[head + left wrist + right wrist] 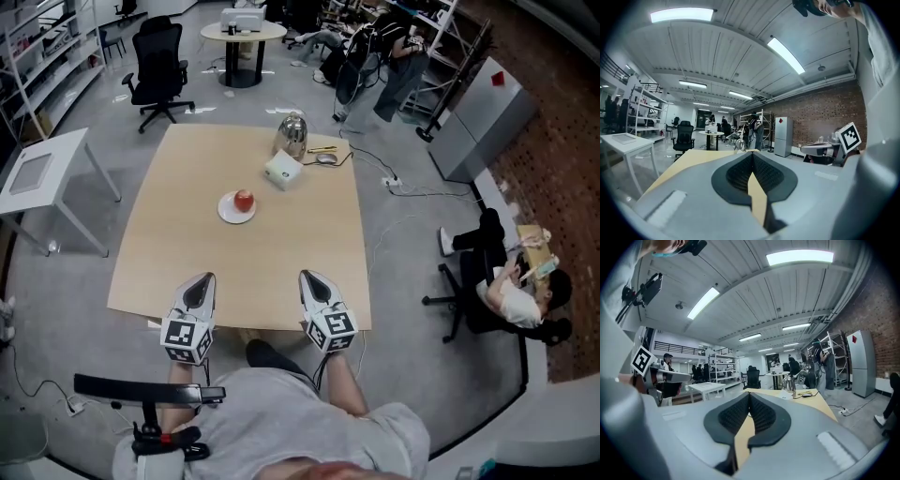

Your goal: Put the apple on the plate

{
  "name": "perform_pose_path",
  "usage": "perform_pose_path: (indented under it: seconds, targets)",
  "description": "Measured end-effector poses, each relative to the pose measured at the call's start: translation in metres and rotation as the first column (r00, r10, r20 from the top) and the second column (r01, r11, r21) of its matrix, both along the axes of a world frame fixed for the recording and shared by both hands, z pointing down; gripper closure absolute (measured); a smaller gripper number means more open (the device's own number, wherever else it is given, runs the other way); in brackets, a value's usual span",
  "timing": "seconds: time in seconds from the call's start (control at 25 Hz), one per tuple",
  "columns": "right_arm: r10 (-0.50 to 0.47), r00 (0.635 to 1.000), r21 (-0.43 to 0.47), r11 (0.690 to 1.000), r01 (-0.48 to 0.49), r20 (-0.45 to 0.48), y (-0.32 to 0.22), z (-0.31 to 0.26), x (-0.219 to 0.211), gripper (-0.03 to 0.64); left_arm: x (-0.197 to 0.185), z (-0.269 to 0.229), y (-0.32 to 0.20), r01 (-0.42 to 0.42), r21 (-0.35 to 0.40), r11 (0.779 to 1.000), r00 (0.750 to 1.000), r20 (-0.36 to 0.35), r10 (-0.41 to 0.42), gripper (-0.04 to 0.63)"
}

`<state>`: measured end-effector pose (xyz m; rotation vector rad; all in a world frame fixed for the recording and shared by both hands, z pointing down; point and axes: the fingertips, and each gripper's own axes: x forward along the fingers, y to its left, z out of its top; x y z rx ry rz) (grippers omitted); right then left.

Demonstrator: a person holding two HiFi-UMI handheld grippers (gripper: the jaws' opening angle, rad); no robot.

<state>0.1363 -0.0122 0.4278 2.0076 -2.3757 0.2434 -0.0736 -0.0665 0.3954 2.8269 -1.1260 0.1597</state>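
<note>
The red apple point(244, 199) already sits on the small white plate point(228, 215), a little left of the middle of the tan table point(187, 262). Just to the right and farther off lies a white box point(283, 170), with a shiny metal kettle point(292, 134) behind it and a computer mouse point(326, 158) to the kettle's right. Both grippers hover at the near edge of the table, well apart from the plate. The left gripper point(202, 279) has its jaws brought together at the tips with nothing between them. The right gripper point(312, 277) is likewise closed and empty, its ribbed pads meeting. Beyond the far left corner stands a black office chair point(159, 70)
</note>
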Motion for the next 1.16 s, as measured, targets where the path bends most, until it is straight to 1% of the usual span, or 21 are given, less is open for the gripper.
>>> perform_pose_path:
  seconds: [0.28,0.6,0.8,1.0,1.16]
  targets:
    - [0.022,1.0,0.013,1.0,-0.022,0.004,0.007,-0.006,0.011,0.611,0.01,-0.004,0.004,-0.015,0.008,1.0,1.0,0.005,0.015,0.575]
    - [0.024,1.0,0.016,1.0,-0.025,0.009,0.014,-0.007,0.017,0.611,0.015,-0.007,0.011,-0.018,0.017,1.0,1.0,0.005,0.018,0.575]
    - [0.026,1.0,0.024,0.999,-0.027,0.014,0.01,-0.009,0.014,0.611,0.01,-0.01,0.006,-0.017,0.027,0.999,1.0,0.003,0.017,0.575]
    - [0.027,0.999,0.028,0.999,-0.028,0.017,0.016,-0.009,0.016,0.611,0.013,-0.013,0.014,-0.02,0.035,0.999,1.0,0.007,0.02,0.575]
    - [0.028,0.999,0.035,0.999,-0.029,0.018,0.006,-0.01,0.02,0.611,0.016,-0.016,0.004,-0.019,0.048,0.999,1.0,0.006,0.019,0.575]
